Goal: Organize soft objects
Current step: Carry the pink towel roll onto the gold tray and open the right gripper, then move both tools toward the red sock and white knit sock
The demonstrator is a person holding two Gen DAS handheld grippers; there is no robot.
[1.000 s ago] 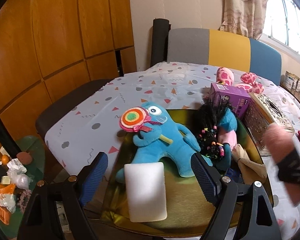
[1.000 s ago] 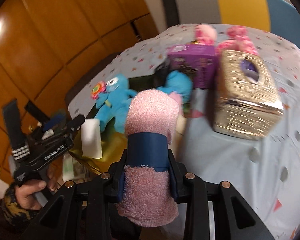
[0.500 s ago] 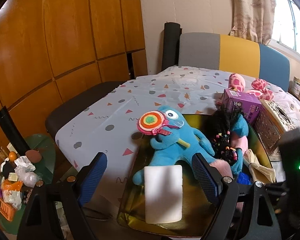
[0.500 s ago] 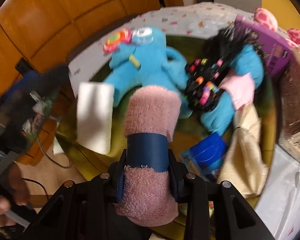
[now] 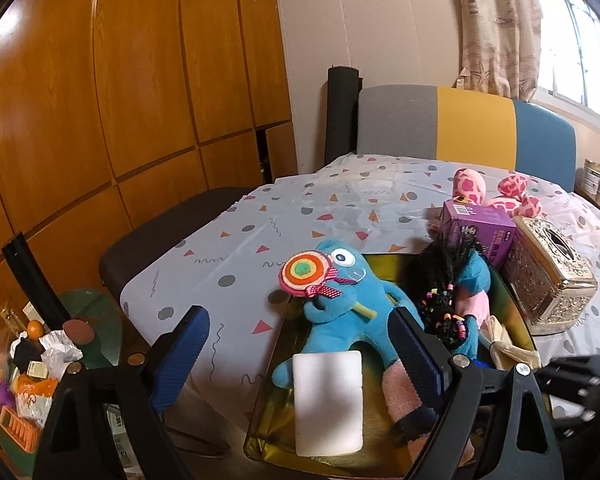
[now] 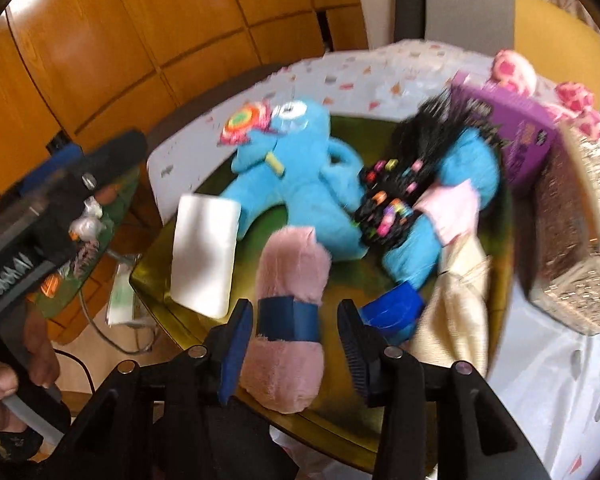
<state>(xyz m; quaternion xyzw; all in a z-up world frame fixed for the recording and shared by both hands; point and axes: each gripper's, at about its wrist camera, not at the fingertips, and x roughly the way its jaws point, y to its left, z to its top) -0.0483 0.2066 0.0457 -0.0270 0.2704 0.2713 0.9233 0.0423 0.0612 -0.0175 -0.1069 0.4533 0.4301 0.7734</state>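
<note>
Gold tray (image 6: 160,292) on the patterned table (image 5: 340,208) holds the blue plush (image 6: 300,168), white sponge (image 6: 204,256) and pink rolled towel (image 6: 292,312), which lies between my right gripper (image 6: 296,344) jaws as they open off it; left gripper (image 5: 300,352) hovers wide apart, empty.
</note>
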